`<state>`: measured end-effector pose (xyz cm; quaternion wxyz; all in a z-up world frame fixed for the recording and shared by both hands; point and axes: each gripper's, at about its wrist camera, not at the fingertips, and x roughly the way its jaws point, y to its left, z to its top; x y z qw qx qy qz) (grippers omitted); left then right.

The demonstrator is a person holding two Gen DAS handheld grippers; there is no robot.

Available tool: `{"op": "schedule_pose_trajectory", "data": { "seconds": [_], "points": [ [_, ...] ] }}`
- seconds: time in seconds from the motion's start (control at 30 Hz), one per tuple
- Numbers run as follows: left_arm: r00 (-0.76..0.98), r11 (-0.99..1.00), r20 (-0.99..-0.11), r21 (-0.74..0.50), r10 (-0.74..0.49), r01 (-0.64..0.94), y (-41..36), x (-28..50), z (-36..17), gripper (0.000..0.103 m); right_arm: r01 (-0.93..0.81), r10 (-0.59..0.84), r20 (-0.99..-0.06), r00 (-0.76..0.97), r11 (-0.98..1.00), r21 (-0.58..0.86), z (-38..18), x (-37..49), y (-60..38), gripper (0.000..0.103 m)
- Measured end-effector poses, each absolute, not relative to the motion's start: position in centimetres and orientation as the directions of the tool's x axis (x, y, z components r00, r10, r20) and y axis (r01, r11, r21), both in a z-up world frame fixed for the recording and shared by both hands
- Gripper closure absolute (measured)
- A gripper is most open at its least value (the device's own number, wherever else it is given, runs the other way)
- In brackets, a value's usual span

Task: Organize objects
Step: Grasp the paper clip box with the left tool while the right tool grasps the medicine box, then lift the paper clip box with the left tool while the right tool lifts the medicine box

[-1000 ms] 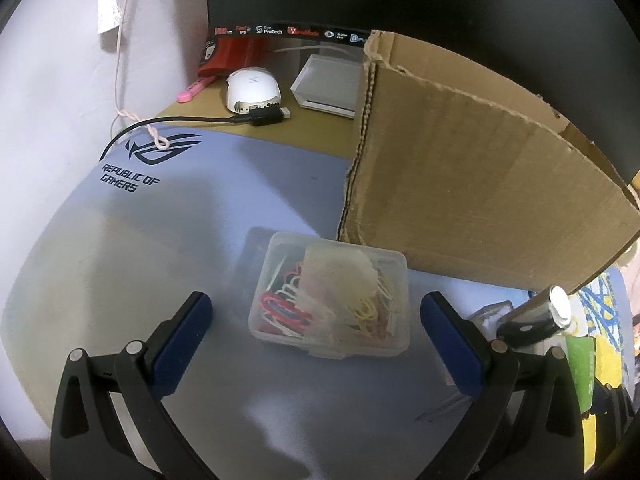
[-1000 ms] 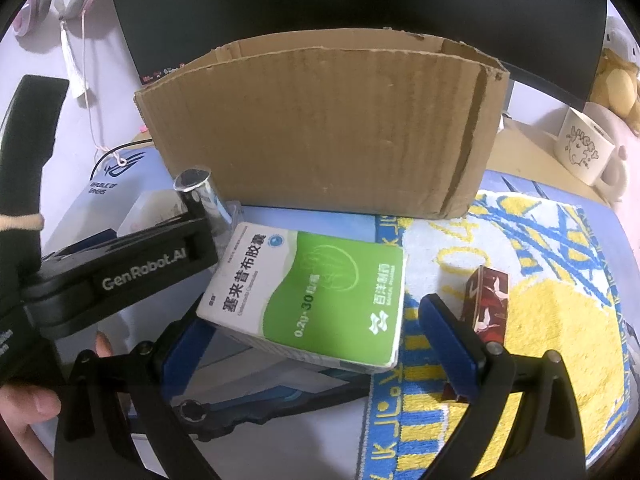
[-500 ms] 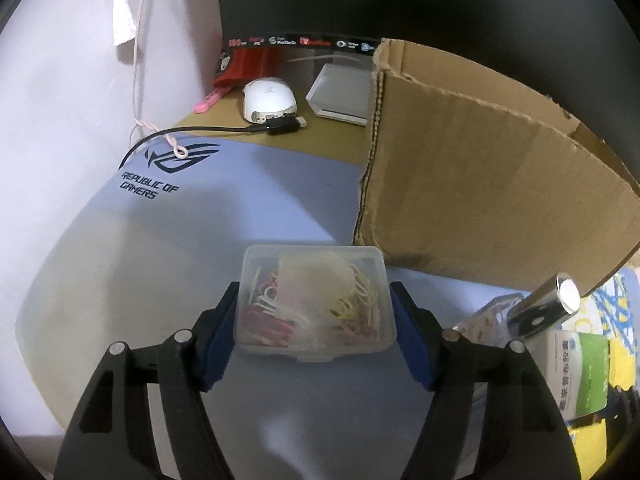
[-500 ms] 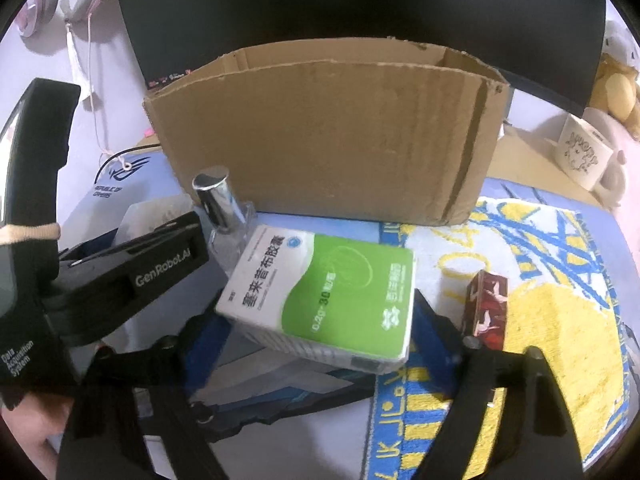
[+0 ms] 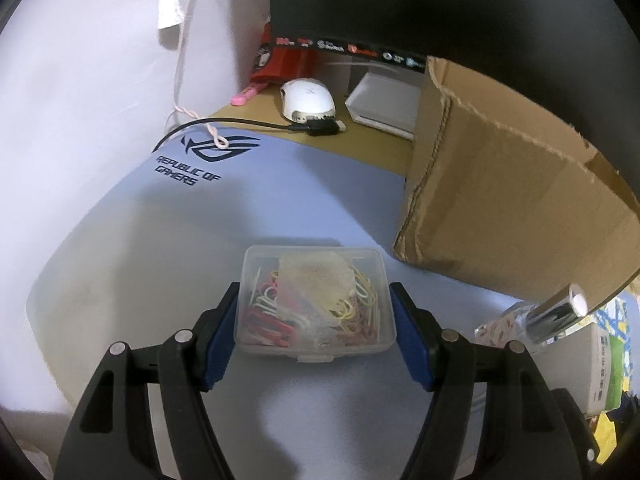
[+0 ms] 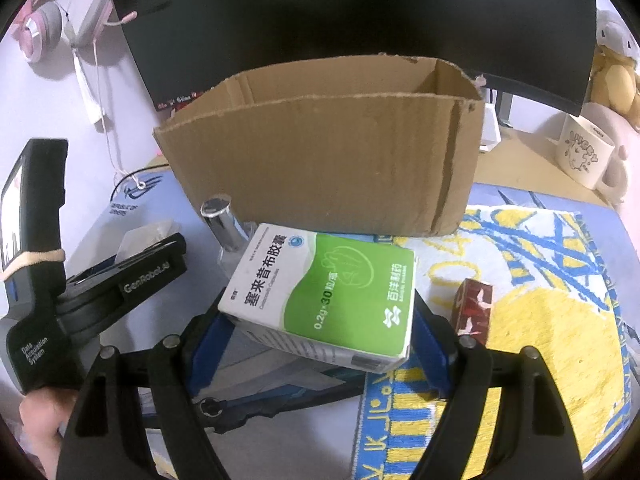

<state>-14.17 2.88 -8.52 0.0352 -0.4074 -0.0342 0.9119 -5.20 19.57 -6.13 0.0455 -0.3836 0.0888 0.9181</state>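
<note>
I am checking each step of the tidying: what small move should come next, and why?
Probably lift both items toward the open cardboard box: the left gripper clamps the clear paperclip case, and the right gripper clamps the green medicine box.

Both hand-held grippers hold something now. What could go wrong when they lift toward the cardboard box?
The left hand-held gripper clamps the clear clip case near its front edge, so it may tilt or slip. The medicine box in the right hand-held gripper sits skewed and could nudge the perfume bottle beside it.

Left gripper (image 5: 315, 328) clamps the clear box (image 5: 314, 306) near the cardboard box (image 5: 516, 216); right gripper (image 6: 320, 332) clamps the medicine box (image 6: 328, 292) before it.
</note>
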Motion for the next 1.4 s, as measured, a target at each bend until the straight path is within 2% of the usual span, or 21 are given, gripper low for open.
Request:
{"op": "schedule_pose_trajectory", "data": {
  "seconds": [0.73,1.4],
  "points": [
    [-0.755,-0.992,-0.646,-0.114,0.112,-0.05,2.7,-11.4,-4.4,0.033,-0.155,0.014,-0.659,-0.752,-0.976,0.156,-2.7,-3.7,22.1,0.017],
    [-0.84,-0.992,-0.529,-0.104,0.121,-0.077,3.4,-8.6,1.3,0.033,-0.153,0.022,-0.563,-0.826,-0.971,0.186,2.4,-2.1,24.2,0.017]
  ]
}}
